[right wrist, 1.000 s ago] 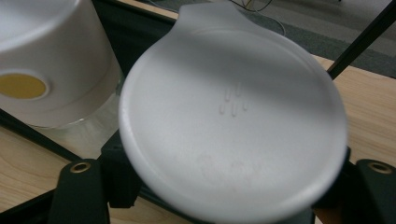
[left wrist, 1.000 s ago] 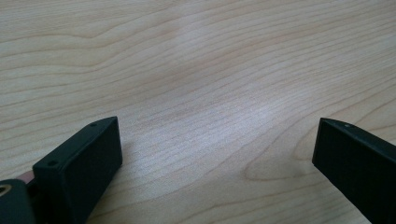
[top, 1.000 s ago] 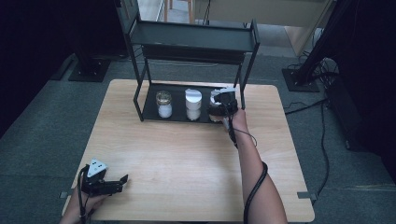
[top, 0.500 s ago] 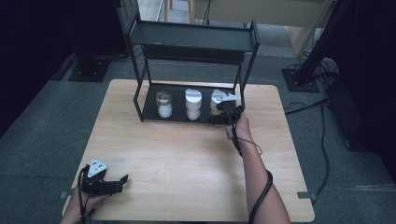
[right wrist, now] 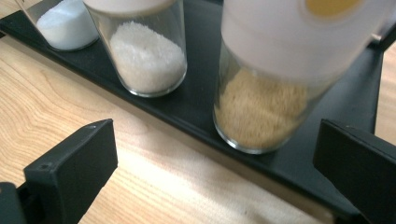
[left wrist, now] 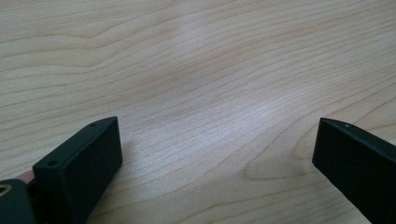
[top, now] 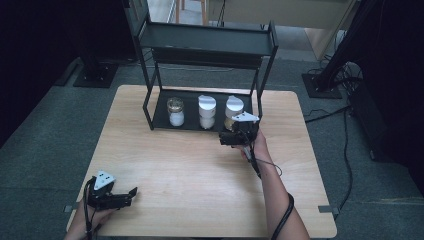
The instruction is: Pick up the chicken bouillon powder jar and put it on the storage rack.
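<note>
We pulled our right gripper (top: 226, 138) back from the brown jar (right wrist: 266, 100), its jaws just opened wide and empty, so the jar stands on the shelf (top: 162, 117).

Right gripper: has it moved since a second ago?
Yes. The right gripper has backed off the rack toward the person, jaws just opened, leaving the tan-filled jar on the shelf.

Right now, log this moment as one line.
right gripper: open, jaws just opening, nothing between | tan-grain jar: upright on rack shelf, released | left gripper: open, on table
</note>
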A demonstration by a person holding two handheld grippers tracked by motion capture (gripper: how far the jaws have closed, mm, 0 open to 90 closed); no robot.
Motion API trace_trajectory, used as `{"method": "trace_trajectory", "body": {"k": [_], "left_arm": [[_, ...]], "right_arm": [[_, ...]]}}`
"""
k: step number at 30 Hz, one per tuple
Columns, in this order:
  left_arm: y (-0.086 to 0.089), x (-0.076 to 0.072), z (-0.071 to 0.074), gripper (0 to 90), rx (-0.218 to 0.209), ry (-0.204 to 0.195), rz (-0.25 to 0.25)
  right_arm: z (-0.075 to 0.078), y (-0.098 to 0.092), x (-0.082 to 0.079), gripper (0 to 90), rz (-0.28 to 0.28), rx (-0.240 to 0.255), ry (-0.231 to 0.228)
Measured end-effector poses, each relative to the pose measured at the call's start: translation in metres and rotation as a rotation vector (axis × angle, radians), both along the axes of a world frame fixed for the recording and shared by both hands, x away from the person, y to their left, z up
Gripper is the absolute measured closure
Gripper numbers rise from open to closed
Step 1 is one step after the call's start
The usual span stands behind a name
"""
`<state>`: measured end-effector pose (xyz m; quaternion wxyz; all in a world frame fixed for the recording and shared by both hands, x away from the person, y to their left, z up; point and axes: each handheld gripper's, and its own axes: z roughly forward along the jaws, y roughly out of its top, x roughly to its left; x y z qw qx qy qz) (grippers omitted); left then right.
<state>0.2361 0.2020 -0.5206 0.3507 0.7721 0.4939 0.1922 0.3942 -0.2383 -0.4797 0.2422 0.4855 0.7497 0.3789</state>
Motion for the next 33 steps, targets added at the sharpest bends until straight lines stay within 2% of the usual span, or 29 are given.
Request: {"method": "trace_trajectory", "body": {"k": [7, 10, 17, 23, 29, 33], "left_arm": [[0.0, 0.0, 0.0, 1.7, 0.002, 0.001, 0.0], [0.0, 0.0, 0.0, 1.7, 0.004, 0.001, -0.001], [-0.001, 0.0, 0.0, 1.7, 0.008, 0.001, -0.002], [-0.001, 0.0, 0.0, 1.7, 0.008, 0.001, -0.002], [-0.001, 0.0, 0.0, 1.7, 0.013, 0.0, -0.004], [-0.001, 0.0, 0.0, 1.7, 0.015, -0.001, -0.003]], "right_arm": [[-0.013, -0.009, -0.014, 0.0, -0.011, 0.018, -0.014], [-0.017, -0.016, -0.02, 0.0, -0.016, 0.062, -0.022], [-0.025, -0.03, -0.034, 0.0, -0.007, 0.117, -0.036], [-0.033, -0.037, -0.043, 0.0, -0.022, 0.082, -0.023], [-0.041, -0.047, -0.052, 0.0, -0.039, 0.074, -0.009], [-0.041, -0.051, -0.058, 0.0, -0.044, 0.073, -0.019]]}}
